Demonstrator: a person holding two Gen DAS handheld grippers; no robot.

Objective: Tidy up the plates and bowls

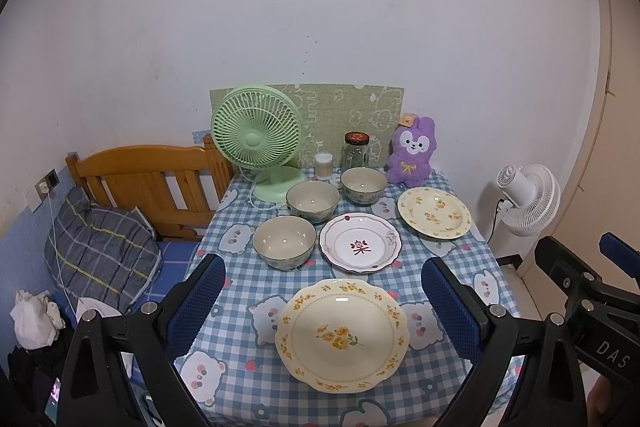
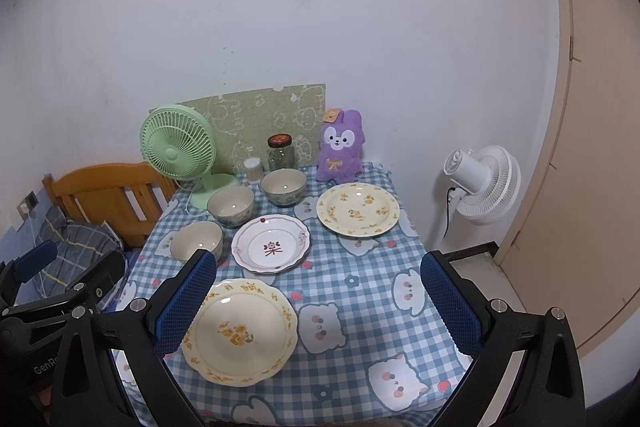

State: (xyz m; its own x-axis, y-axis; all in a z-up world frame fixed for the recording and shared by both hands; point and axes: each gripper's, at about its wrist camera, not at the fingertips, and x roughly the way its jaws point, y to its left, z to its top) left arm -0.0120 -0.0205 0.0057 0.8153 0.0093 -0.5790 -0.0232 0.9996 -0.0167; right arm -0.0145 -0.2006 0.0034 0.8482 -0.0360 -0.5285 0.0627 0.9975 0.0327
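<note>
Left gripper (image 1: 323, 303): jaws wide, empty, above the surface's near edge. Right gripper (image 2: 318, 301): jaws wide, empty, beside it. Yellow flowered plate (image 1: 342, 335): near edge. White plate (image 1: 360, 242): centre. Second yellow plate (image 1: 434, 212): far right corner. Three bowls: one (image 1: 284, 242) just left of the white plate, two (image 1: 313, 201) (image 1: 363, 185) toward the far edge. Green fan (image 1: 256, 135): far left corner.

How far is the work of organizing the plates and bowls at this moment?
Nothing looks done yet. The three bowls and three plates lie separately on the checked tablecloth, none stacked. Nothing is in hand: the left gripper and right gripper are open and empty above the table's near edge. All grouping is left.
</note>
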